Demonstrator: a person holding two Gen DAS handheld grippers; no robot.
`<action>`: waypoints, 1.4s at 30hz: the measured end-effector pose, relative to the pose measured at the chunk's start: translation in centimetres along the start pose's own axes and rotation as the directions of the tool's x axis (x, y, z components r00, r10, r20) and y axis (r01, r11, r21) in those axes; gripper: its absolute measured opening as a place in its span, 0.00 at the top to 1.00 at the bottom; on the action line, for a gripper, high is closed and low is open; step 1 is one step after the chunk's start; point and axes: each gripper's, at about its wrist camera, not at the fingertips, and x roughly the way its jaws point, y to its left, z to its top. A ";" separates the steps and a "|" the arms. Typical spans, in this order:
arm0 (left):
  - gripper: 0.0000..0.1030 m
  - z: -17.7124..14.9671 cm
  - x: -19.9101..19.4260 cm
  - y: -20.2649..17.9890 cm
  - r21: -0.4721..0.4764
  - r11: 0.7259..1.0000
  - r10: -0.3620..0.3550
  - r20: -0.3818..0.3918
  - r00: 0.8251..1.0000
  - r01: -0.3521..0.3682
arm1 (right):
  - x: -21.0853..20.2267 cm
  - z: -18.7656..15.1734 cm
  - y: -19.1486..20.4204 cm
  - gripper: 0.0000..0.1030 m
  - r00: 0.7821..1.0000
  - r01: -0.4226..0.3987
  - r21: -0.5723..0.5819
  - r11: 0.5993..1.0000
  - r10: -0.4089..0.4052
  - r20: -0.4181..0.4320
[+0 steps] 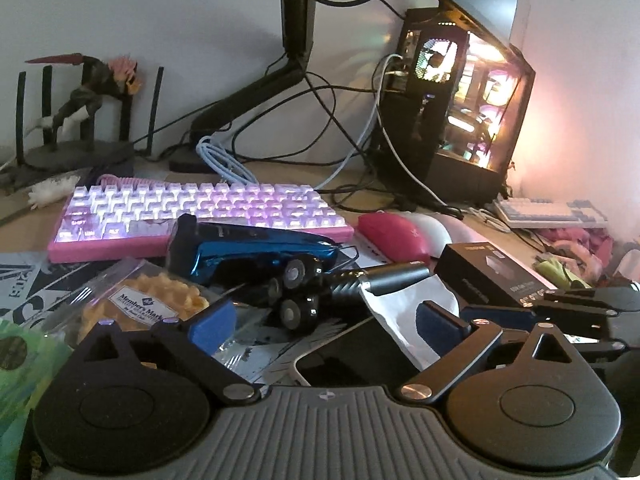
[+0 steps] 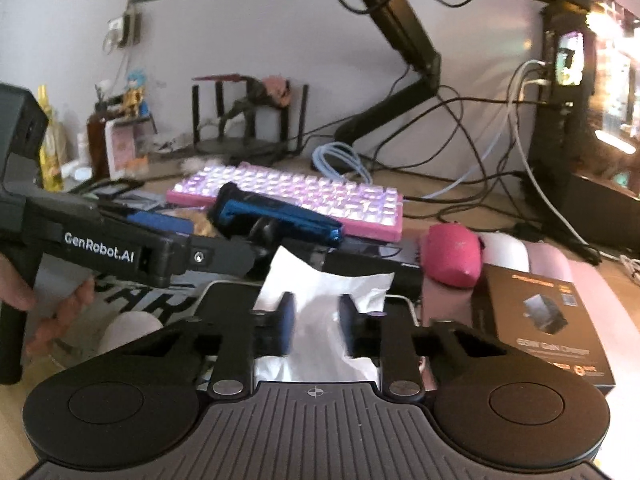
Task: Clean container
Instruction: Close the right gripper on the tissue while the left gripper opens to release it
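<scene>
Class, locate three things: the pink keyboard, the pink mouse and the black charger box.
pink keyboard [image 1: 200, 208], left wrist view, middle keycaps.
pink mouse [image 2: 454, 254], right wrist view, top shell.
black charger box [image 2: 540, 320], right wrist view, printed lid.

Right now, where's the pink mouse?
The pink mouse sits right of centre in both views, just off the pink keyboard's right end, with the black charger box nearer the camera.

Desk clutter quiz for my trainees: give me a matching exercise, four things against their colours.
Things:
1. keyboard
2. shaver
3. charger box
4. wrapper

Colours:
A. white
B. shiny blue
C. pink with lit keys
D. black

Pairs: 1-C, 2-B, 3-D, 4-A
</scene>
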 end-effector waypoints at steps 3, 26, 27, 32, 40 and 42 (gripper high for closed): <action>0.00 -0.1 0.2 -0.1 0.019 1.000 0.003 -0.018 1.000 -0.003 | -0.4 0.1 1.6 0.93 0.999 -0.024 -0.007 1.000 0.023 -0.027; 0.00 -1.3 1.5 -0.6 0.216 0.976 -0.011 -0.133 0.991 0.040 | 1.0 -0.9 0.3 0.93 0.992 -0.026 0.062 0.998 0.033 -0.118; 0.00 -1.2 1.4 -0.5 0.208 0.977 -0.017 -0.127 0.992 0.044 | 1.0 -0.9 0.3 0.93 0.992 -0.026 0.061 0.998 0.033 -0.118; 0.00 -1.3 1.0 -1.0 0.221 0.969 -0.089 -0.109 0.990 0.112 | 1.4 -0.5 0.2 0.93 0.992 -0.023 0.056 0.998 0.030 -0.121; 0.16 -1.7 1.5 -1.8 0.255 0.959 -0.077 -0.177 0.981 0.121 | 1.2 -0.6 -0.1 0.93 0.993 -0.032 0.063 0.997 0.039 -0.110; 0.21 -1.7 1.3 -1.6 0.247 0.962 -0.079 -0.169 0.983 0.119 | 1.2 -0.6 -0.1 0.93 0.993 -0.032 0.063 0.997 0.039 -0.109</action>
